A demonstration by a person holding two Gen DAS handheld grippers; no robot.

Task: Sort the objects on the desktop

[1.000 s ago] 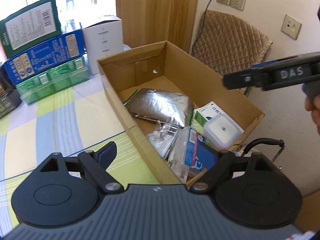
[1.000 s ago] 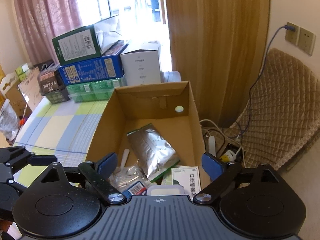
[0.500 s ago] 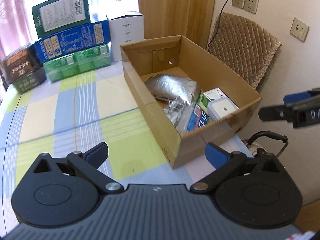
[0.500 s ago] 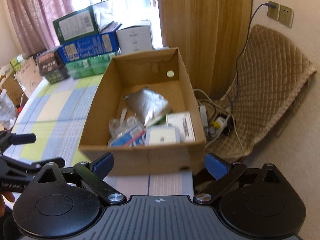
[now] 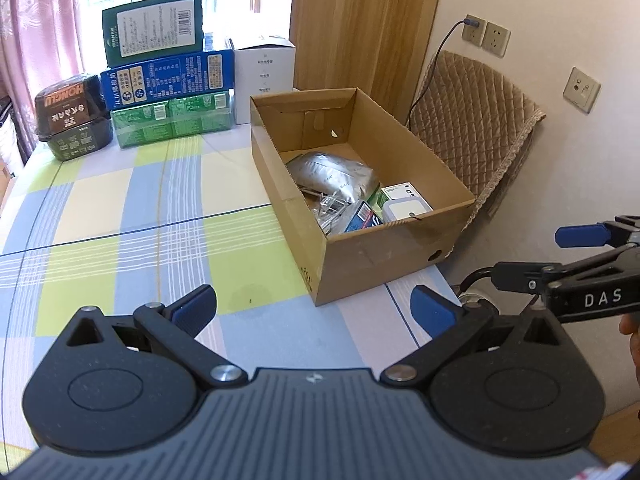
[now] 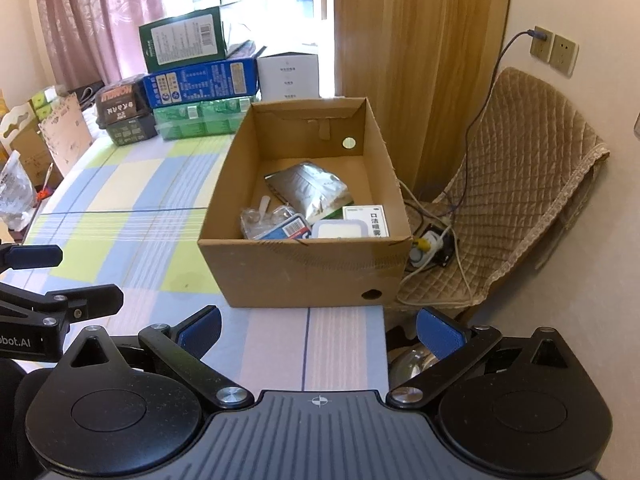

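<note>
Both grippers have pulled back from the box since a second ago, when they hung right over its contents; now its whole near wall shows. The left gripper hovers over the checked tablecloth short of the box's near corner, jaws spread wide after just opening further, nothing between them. The right gripper hangs before the box's near wall, jaws also just opened to full spread, empty. Inside the box lie the sorted things: a silver pouch mid-floor, a white case and a blue packet against the near wall, a white carton in the near right corner. Beyond the box, stacked cartons stand at the table's far edge. Right of the box, a quilted chair.
</note>
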